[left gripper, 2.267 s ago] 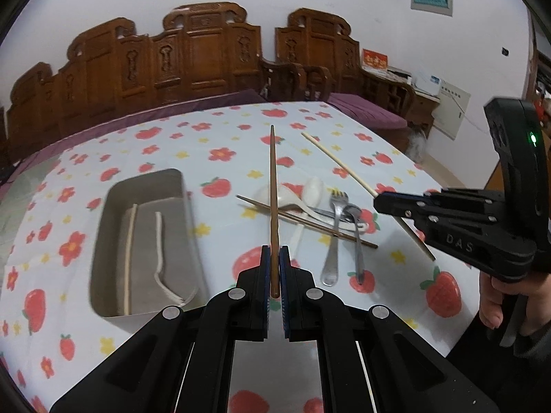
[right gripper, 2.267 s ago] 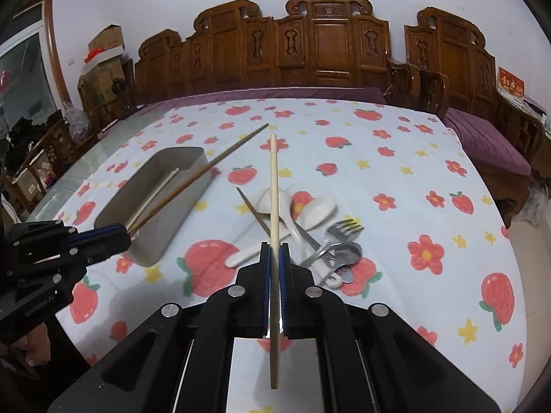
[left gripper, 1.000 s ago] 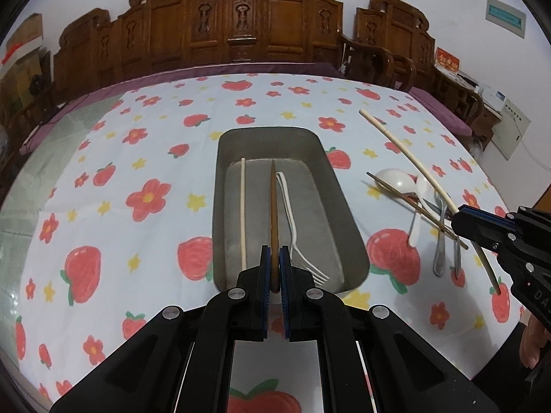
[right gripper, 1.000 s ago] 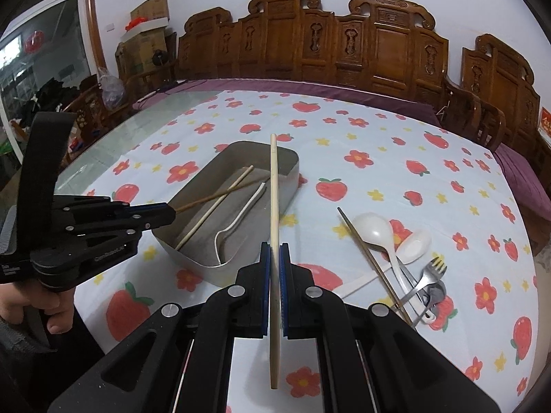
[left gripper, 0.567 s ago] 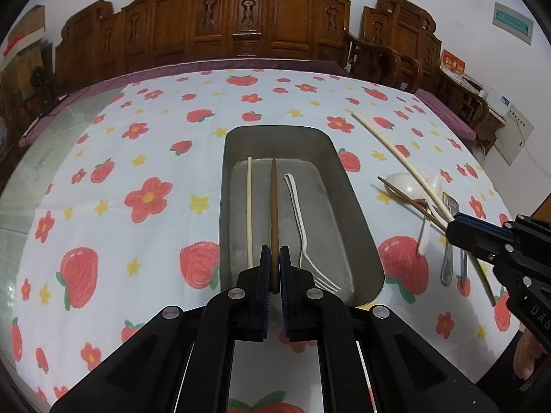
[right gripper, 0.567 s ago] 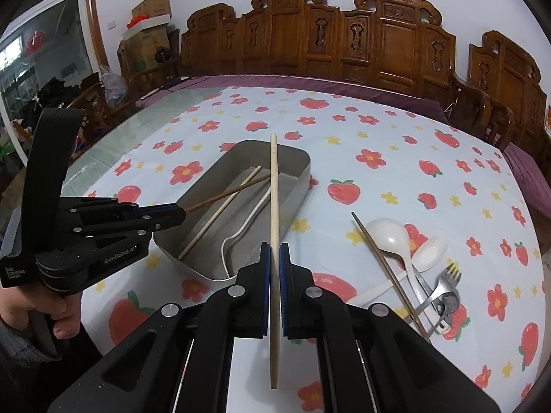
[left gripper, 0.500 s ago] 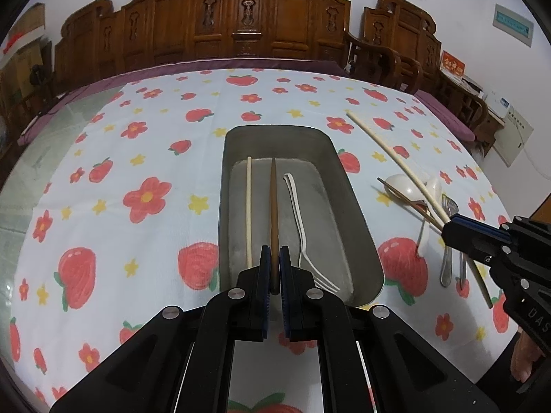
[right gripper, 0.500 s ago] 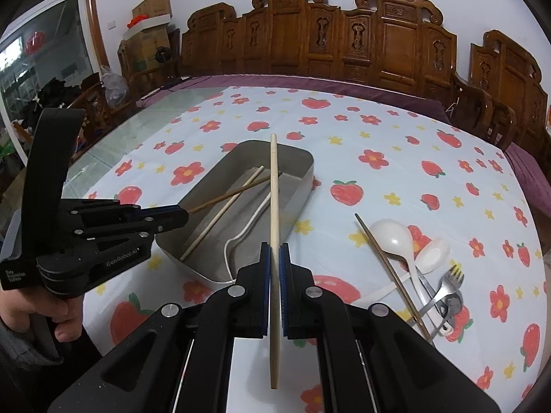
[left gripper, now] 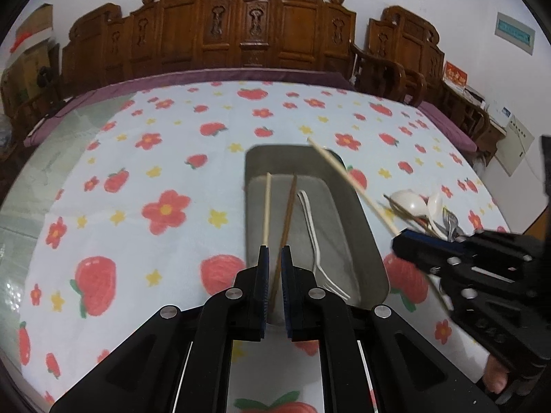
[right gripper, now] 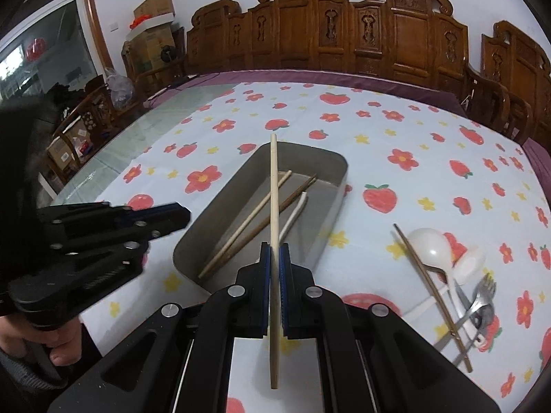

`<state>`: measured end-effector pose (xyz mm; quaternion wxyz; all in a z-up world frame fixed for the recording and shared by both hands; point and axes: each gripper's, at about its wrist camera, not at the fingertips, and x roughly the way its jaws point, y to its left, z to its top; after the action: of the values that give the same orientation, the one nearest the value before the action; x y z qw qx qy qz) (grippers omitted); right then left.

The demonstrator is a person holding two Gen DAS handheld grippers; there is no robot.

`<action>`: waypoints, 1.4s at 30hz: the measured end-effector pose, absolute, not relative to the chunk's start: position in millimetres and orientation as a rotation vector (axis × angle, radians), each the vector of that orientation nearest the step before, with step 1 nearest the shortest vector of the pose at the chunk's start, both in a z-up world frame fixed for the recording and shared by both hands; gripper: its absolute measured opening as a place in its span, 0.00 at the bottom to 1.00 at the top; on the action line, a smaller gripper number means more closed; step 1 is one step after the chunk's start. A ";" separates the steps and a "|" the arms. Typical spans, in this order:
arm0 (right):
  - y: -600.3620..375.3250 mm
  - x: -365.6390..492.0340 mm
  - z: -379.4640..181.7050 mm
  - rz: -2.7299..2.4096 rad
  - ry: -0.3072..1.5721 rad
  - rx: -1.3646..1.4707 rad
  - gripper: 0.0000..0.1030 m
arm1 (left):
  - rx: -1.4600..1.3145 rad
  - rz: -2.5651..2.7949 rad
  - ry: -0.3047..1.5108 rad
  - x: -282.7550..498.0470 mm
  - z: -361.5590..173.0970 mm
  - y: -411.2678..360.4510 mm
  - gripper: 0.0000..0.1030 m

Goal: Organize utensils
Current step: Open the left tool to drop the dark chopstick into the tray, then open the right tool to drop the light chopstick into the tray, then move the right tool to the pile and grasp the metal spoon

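Note:
A grey metal tray [left gripper: 365, 227] holds a pale chopstick [left gripper: 267, 206], a brown chopstick [left gripper: 290, 203] and a white plastic fork [left gripper: 311, 227]. My left gripper [left gripper: 274, 258] hovers at the tray's near end. Its jaws are nearly together and grip nothing. The brown chopstick lies loose and slanted in the tray below them. In the right wrist view the left gripper [right gripper: 184, 213] sits just outside the tray's [right gripper: 213, 213] left wall. My right gripper [right gripper: 274, 251] is shut on a second pale chopstick [right gripper: 273, 189], held above the tray and pointing across it.
On the strawberry-print cloth right of the tray lies a heap: a brown chopstick [right gripper: 427, 282], two white spoons [right gripper: 428, 246] and a metal fork [right gripper: 482, 292]. Carved wooden chairs [right gripper: 378, 27] line the table's far edge. A hand [right gripper: 51, 344] holds the left gripper.
The brown chopstick has left my left gripper and now lies slanted in the tray. My right gripper has carried its pale chopstick leftward until it hangs over the tray.

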<state>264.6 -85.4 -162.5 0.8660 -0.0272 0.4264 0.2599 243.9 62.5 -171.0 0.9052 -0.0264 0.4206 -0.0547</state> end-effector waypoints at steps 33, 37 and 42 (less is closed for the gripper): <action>-62.6 303.0 -179.2 0.537 0.933 0.028 0.07 | -0.061 -0.084 0.804 236.1 -150.2 80.3 0.16; -92.1 286.9 -161.5 0.515 0.884 -0.007 0.07 | -0.036 -0.114 0.789 232.3 -148.9 62.3 0.30; -148.0 265.5 -145.7 0.446 0.847 -0.040 0.07 | -0.002 -0.171 0.778 226.5 -149.9 30.3 0.41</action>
<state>265.5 -148.0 -145.7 0.8874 -0.0191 0.4077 0.2144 226.5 30.3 -149.9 0.9218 -0.0010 0.3786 -0.0831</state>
